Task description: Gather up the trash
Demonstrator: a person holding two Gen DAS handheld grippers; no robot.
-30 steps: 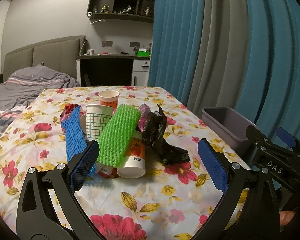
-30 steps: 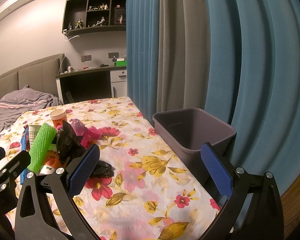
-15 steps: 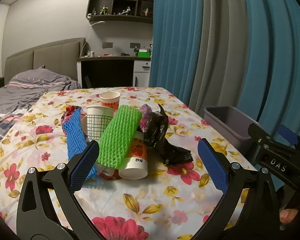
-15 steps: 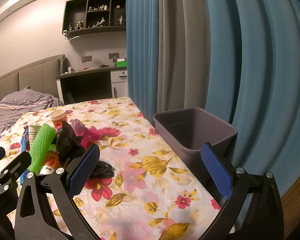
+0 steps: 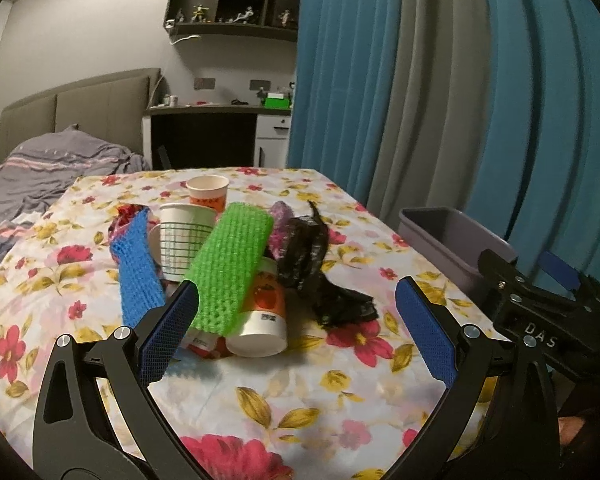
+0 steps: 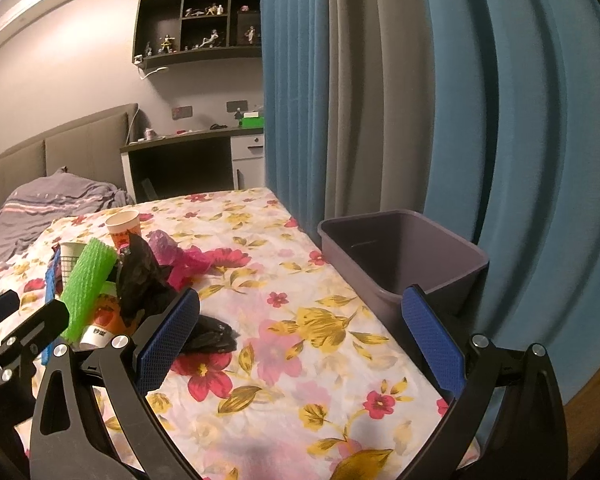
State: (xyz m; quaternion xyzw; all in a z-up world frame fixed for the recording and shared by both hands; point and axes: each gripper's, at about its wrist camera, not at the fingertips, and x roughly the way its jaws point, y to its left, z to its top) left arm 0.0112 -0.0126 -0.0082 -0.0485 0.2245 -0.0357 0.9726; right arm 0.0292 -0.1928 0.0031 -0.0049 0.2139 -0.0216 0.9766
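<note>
A trash pile lies on the floral tablecloth [image 5: 284, 392]: a green foam net [image 5: 232, 268] over a tipped paper cup [image 5: 262, 320], a blue foam net [image 5: 138, 268], a white grid cup [image 5: 182, 236], an orange-print cup [image 5: 207, 194], a black plastic bag [image 5: 316, 268] and a pink wrapper [image 6: 188, 262]. My left gripper [image 5: 296, 332] is open and empty just short of the pile. My right gripper [image 6: 300, 340] is open and empty over the cloth, between the pile and the grey bin [image 6: 404, 256].
The bin [image 5: 452, 240] stands off the table's right edge against blue and grey curtains. A bed [image 5: 40, 184] lies far left, a desk [image 5: 204, 136] behind the table. The right gripper body [image 5: 540, 320] shows at the right in the left wrist view.
Both grippers drifted slightly; the view shifted a little. Both stay open and empty, and the trash has not moved.
</note>
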